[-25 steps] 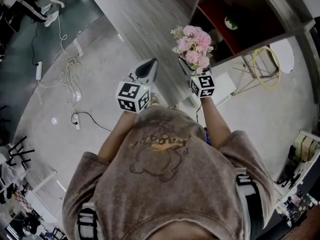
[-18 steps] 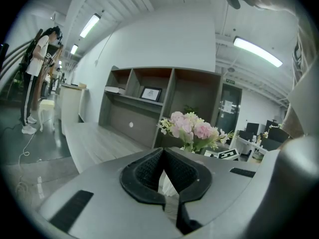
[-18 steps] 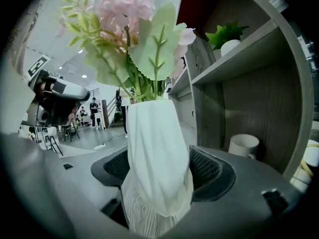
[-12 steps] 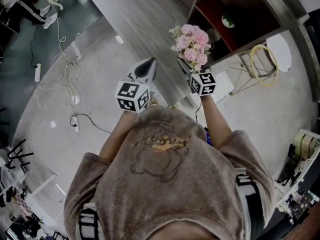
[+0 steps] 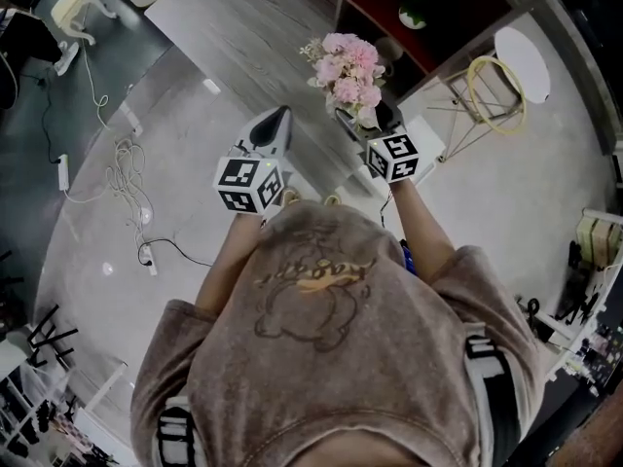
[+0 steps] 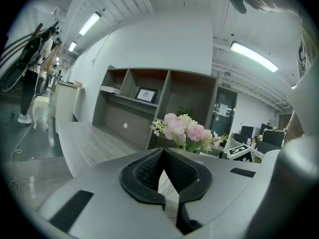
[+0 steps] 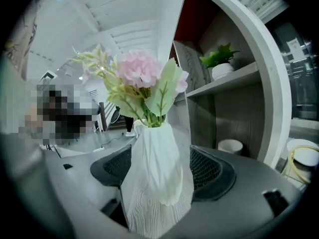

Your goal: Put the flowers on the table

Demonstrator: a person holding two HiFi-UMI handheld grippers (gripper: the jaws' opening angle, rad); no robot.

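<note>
Pink flowers [image 5: 346, 64] with pale green leaves and little white sprigs sat upright in a white ribbed vase [image 7: 154, 180]. They were over the near edge of the grey wood-grain table [image 5: 224, 17], right by the shelf.

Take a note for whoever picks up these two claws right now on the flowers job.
Claws: left claw shut and empty. Right claw open around the white vase, pads not pressing it.
Things: pink flowers stand upright in the vase, at the near end of the grey table.
Done: the vase seems set down, though its base is not clearly visible.
Left: probably just draw the right claw straight back without tipping the vase.
</note>
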